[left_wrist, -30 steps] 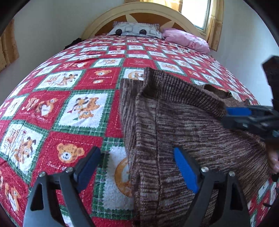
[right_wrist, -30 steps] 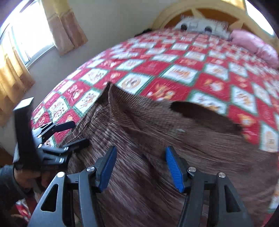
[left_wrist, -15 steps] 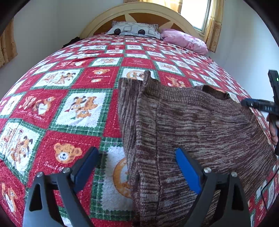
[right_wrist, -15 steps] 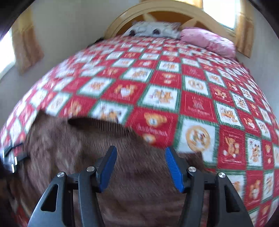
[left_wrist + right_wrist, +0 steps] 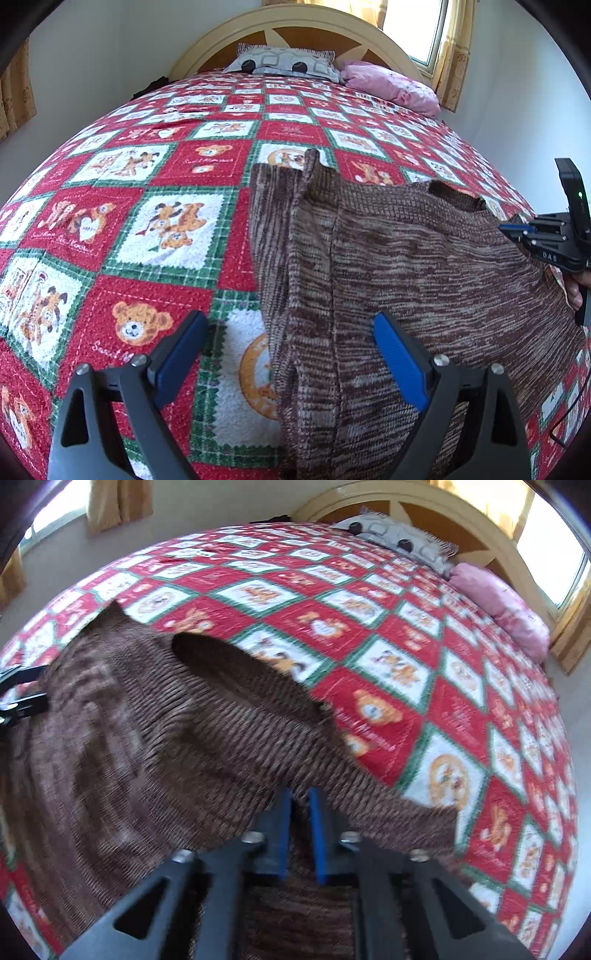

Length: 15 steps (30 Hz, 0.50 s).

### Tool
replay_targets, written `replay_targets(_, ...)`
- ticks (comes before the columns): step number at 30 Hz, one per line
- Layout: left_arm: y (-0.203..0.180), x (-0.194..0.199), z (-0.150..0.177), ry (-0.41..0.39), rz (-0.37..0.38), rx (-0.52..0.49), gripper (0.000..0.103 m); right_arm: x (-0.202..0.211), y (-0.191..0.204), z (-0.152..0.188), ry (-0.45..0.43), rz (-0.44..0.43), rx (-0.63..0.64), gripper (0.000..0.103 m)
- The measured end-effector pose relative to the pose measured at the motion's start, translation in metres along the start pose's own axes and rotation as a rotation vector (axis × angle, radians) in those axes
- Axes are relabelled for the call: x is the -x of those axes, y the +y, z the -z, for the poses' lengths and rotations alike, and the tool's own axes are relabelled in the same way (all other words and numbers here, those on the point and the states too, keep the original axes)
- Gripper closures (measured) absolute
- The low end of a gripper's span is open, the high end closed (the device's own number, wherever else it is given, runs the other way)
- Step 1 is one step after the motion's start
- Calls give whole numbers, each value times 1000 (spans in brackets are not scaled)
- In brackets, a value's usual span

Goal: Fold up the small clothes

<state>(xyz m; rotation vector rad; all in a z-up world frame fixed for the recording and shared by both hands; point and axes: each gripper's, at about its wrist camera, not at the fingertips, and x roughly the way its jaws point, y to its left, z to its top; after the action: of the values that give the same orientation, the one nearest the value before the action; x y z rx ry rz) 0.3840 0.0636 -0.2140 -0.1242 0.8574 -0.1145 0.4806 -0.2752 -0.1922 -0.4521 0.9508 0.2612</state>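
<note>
A brown knitted sweater (image 5: 406, 266) lies spread on the bed, its left sleeve folded in along the left side. My left gripper (image 5: 291, 350) is open, its blue pads astride the sweater's lower left edge, just above it. My right gripper (image 5: 300, 830) is shut on the sweater's (image 5: 166, 738) right edge, cloth pinched between the blue pads. In the left wrist view the right gripper (image 5: 517, 229) shows at the sweater's right side. The neck opening (image 5: 240, 675) faces the headboard.
The red, green and white teddy-bear quilt (image 5: 166, 221) covers the whole bed. A grey patterned pillow (image 5: 284, 62) and a pink pillow (image 5: 391, 86) lie by the wooden headboard (image 5: 295, 26). Walls and curtained windows surround the bed.
My right gripper moved from over the sweater's middle to its right edge and closed on the cloth. My left gripper stayed open, almost in place.
</note>
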Motion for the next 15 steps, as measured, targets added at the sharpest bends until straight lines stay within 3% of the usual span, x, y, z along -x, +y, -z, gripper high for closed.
replay_targets(6, 0, 0, 0, -1, 1, 2, 9, -6, -24, -10, -18, 134, -141, 100)
replay_targets(11, 0, 0, 0, -1, 2, 3, 9, -8, -32, -9, -4, 63, -206, 98)
replay_targets(12, 0, 0, 0, -1, 2, 3, 9, -8, -33, -7, 9, 56, -209, 89)
replay_targets(13, 0, 0, 0, -1, 2, 4, 9, -5, -34, -6, 8, 78, -207, 73)
replay_targets(15, 0, 0, 0, -1, 2, 3, 9, 6, -39, 0, -11, 91, -230, 64)
